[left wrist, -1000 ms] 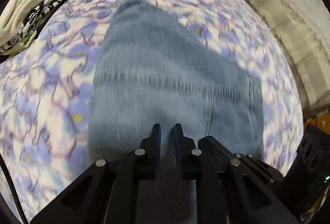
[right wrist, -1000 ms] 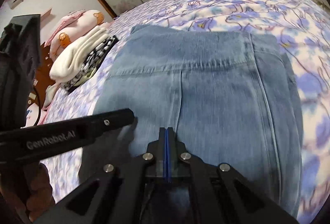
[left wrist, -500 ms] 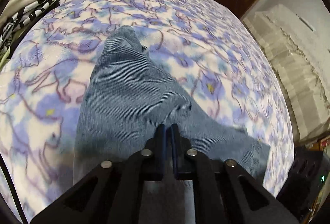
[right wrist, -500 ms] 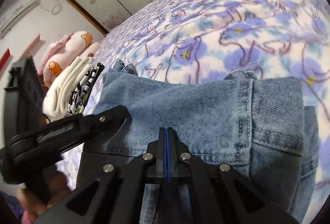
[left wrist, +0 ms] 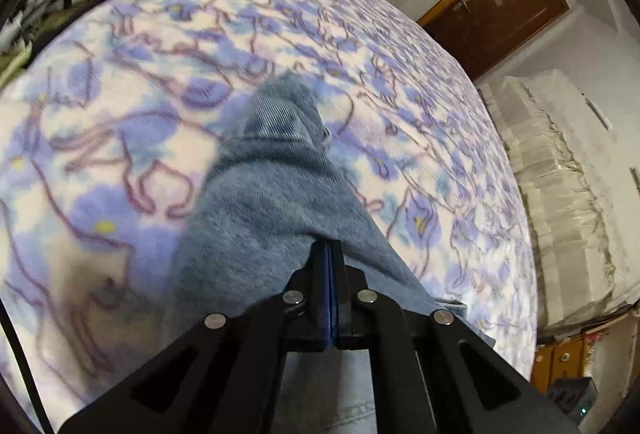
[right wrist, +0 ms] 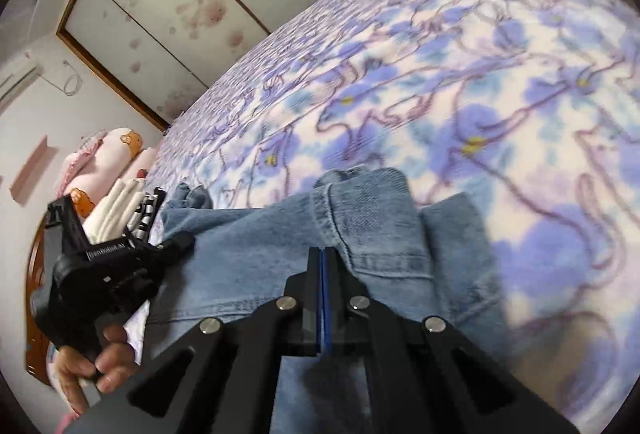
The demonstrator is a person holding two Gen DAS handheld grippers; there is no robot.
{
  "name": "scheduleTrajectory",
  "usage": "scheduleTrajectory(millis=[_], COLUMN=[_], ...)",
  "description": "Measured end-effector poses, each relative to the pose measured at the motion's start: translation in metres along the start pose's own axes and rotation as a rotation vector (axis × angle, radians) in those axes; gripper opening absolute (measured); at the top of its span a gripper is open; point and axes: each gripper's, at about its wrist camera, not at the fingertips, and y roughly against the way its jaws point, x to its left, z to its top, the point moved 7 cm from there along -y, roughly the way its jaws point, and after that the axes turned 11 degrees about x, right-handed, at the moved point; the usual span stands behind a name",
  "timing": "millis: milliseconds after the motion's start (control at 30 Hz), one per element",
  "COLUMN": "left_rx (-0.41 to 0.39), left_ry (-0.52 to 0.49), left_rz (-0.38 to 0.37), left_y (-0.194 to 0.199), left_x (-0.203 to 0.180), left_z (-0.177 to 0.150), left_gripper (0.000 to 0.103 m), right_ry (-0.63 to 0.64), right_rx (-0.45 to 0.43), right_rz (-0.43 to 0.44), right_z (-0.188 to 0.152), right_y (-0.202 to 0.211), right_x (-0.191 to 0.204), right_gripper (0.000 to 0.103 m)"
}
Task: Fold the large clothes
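Both hand-held grippers have hauled the jeans point(right wrist: 256, 258) off the bed point(left wrist: 120, 82), the left one closing its gap onto the denim.

The left hand-held gripper point(left wrist: 329, 250) and right hand-held gripper point(right wrist: 321, 254) are each pressed together, pinching denim. The jeans run away from both, toward the bed's middle. Both sit equally near. "GenRobot.AI" seems printed on the left tool. Folded clothes point(right wrist: 120, 210) wait at the bed's far edge.
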Motion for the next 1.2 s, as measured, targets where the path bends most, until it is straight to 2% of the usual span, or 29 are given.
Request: scheduleTrajectory(millis=[67,100,200,267,333,433,500,567,600,700,767,833,900,967,1000,1067,1200], left_rx=[-0.005,-0.002,-0.029,-0.103,-0.135,-0.113,-0.112,-0.117,-0.118,-0.124,-0.114,-0.097,-0.062,-0.013,0.000,0.035,0.095], left_ry=[-0.002,0.006,0.023,0.053,0.098,0.167,0.158,0.141,0.133,0.114,0.091,0.063,0.021,-0.013,-0.021,-0.038,-0.054], left_rz=[0.007,0.004,0.013,0.126,0.178,0.108,0.143,0.241,0.261,0.280,0.299,0.314,0.330,0.378,0.393,0.416,0.455], left_y=[0.003,0.003,0.009,0.019,0.027,0.029,0.034,0.044,0.048,0.067,0.079,0.089,0.098,0.107,0.110,0.118,0.133], left_x=[0.004,0.006,0.011,0.023,0.035,0.049,0.053,0.056,0.057,0.056,0.054,0.053,0.051,0.050,0.051,0.051,0.047], left_z=[0.004,0.006,0.010,0.014,0.017,0.019,0.020,0.021,0.020,0.013,0.004,-0.007,-0.022,-0.039,-0.045,-0.060,-0.091], left_gripper=[0.001,0.001,0.001,0.001,0.001,0.001,0.001,0.011,0.011,0.015,0.029,0.041,0.042,0.044,0.047,0.062,0.065], right_ry=[0.015,0.005,0.009,0.065,0.072,0.071,0.084,0.088,0.081,0.066,0.072,0.046,0.007,-0.023,-0.027,-0.018,-0.037], right_rx=[-0.014,-0.022,0.020,0.020,0.027,0.028,0.032,0.048,0.060,0.072,0.060,0.080,0.101,0.112,0.123,0.146,0.207], right_rz=[-0.060,-0.122,-0.117,-0.166,-0.171,-0.173,-0.186,-0.182,-0.175,-0.174,-0.217,-0.190,-0.152,-0.122,-0.118,-0.141,-0.160], right_z=[-0.002,-0.004,-0.012,-0.015,-0.019,-0.019,-0.019,-0.019,-0.019,-0.015,-0.012,-0.010,-0.011,-0.013,-0.015,-0.020,-0.038], right_y=[0.009,0.015,0.021,0.024,0.027,0.028,0.029,0.034,0.035,0.047,0.058,0.070,0.080,0.090,0.096,0.102,0.115], right_x=[-0.005,-0.013,-0.024,-0.023,-0.026,-0.026,-0.023,-0.023,-0.023,-0.029,-0.038,-0.049,-0.059,-0.066,-0.070,-0.074,-0.077], right_gripper=[0.000,0.000,0.000,0.000,0.000,0.000,0.000,0.000,0.000,0.000,0.000,0.000,0.001,0.002,0.004,0.009,0.027])
